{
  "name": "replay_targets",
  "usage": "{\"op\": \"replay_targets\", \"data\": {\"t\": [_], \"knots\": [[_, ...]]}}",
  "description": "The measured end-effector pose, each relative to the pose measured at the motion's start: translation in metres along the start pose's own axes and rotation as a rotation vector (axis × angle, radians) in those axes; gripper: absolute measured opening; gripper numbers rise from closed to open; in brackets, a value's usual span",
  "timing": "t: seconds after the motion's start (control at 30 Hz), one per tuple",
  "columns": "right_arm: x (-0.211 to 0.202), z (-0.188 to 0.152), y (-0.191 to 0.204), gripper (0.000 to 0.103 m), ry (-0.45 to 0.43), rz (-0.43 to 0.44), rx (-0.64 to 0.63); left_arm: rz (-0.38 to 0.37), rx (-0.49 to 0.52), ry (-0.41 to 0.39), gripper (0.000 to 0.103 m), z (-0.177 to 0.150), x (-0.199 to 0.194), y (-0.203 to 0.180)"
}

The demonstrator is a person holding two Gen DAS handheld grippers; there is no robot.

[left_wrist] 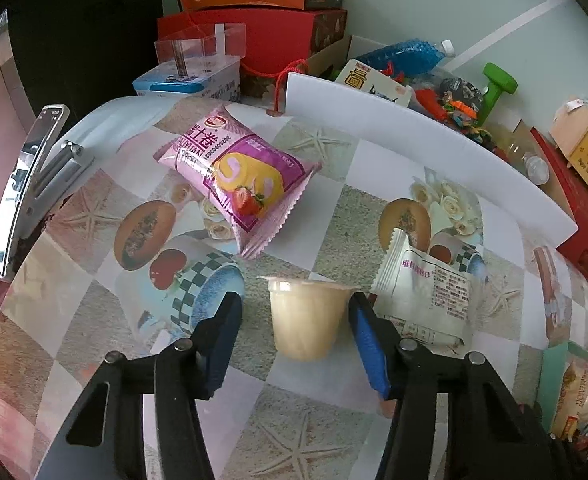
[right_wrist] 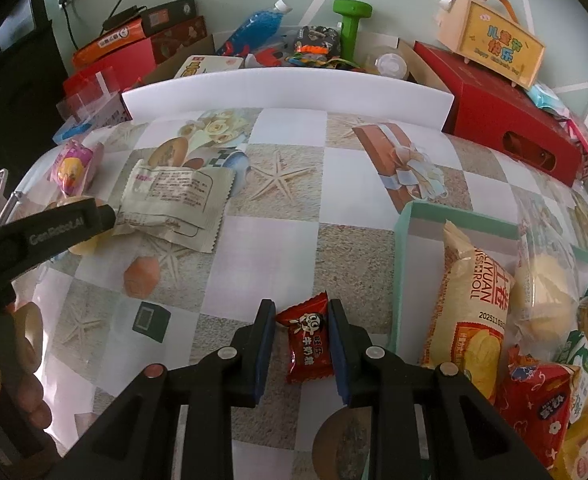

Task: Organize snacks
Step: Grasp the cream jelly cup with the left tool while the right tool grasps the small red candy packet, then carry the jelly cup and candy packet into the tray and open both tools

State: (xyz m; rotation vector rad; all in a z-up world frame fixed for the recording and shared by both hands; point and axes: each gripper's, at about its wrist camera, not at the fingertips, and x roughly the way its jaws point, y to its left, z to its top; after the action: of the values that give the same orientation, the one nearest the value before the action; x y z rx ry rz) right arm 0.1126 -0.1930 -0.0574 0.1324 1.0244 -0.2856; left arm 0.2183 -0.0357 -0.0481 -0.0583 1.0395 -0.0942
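On the patterned tablecloth [left_wrist: 334, 216], at the far left of the left wrist view, a pink swiss-roll packet [left_wrist: 236, 172] lies flat and tilted, printed with a yellow roll slice and a strawberry, its ends crimped in zigzag. Nearer, a small jelly cup [left_wrist: 306, 320] lies between the blue pads of the left gripper [left_wrist: 296, 312]. The cup is translucent plastic with pale cream filling and a thin flared rim. The right pad seems to touch its rim, while a clear gap shows at the left pad, so the fingers stand part-way open around the cup, not pinching it. Just to the right, touching or nearly touching the cup, lies a white packet [left_wrist: 426, 296] with black printed text.

In the right wrist view, the right gripper [right_wrist: 302, 340] has its fingers narrow, clamped on a small red candy [right_wrist: 308, 344] in a glossy wrapper with a cartoon face. Right of it sits a teal tray [right_wrist: 404, 272] holding a yellow swiss-roll bag [right_wrist: 470, 304], a clear-wrapped bun and red packets.
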Motion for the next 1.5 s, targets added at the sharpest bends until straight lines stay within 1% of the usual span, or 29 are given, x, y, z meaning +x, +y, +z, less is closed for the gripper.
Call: {"op": "replay_targets", "data": {"t": [0.03,0.07,0.1,0.13,0.3,0.5,0.63,0.83,0.93,1.23,1.5], "knots": [[0.000,0.000,0.000,0.028,0.000,0.000,-0.002,-0.005,0.002,-0.002,0.048,0.000,0.000,-0.001],[0.000,0.000,0.000,0.028,0.001,0.000,-0.004,-0.009,0.004,-0.003,0.044,0.000,0.000,-0.001],[0.000,0.000,0.000,0.028,0.001,-0.001,-0.007,-0.020,0.007,-0.003,0.036,0.000,-0.001,-0.002],[0.000,0.000,0.001,0.028,0.001,-0.003,-0.010,-0.024,0.007,-0.004,0.036,-0.001,-0.001,-0.002],[0.000,0.000,0.001,0.028,0.001,0.000,-0.012,-0.038,-0.009,-0.010,0.036,-0.001,-0.003,0.000],[-0.001,-0.001,0.001,0.027,0.000,0.007,-0.022,-0.047,-0.020,-0.038,0.036,0.000,-0.014,0.003],[-0.004,-0.001,-0.003,0.027,-0.012,0.014,-0.009,-0.068,-0.029,-0.062,0.036,0.001,-0.022,0.004],[-0.019,0.003,-0.017,0.027,-0.055,0.040,0.039,-0.087,-0.038,-0.096,0.036,0.003,-0.035,0.006],[-0.028,0.005,-0.022,0.027,-0.082,0.031,0.051,-0.095,-0.040,-0.117,0.036,0.003,-0.043,0.007],[-0.064,0.010,-0.035,0.027,-0.182,0.063,0.084,-0.118,-0.023,-0.184,0.036,0.003,-0.068,0.001],[-0.067,0.011,-0.039,0.027,-0.192,0.072,0.100,-0.134,0.014,-0.204,0.036,0.003,-0.078,-0.010]]}}
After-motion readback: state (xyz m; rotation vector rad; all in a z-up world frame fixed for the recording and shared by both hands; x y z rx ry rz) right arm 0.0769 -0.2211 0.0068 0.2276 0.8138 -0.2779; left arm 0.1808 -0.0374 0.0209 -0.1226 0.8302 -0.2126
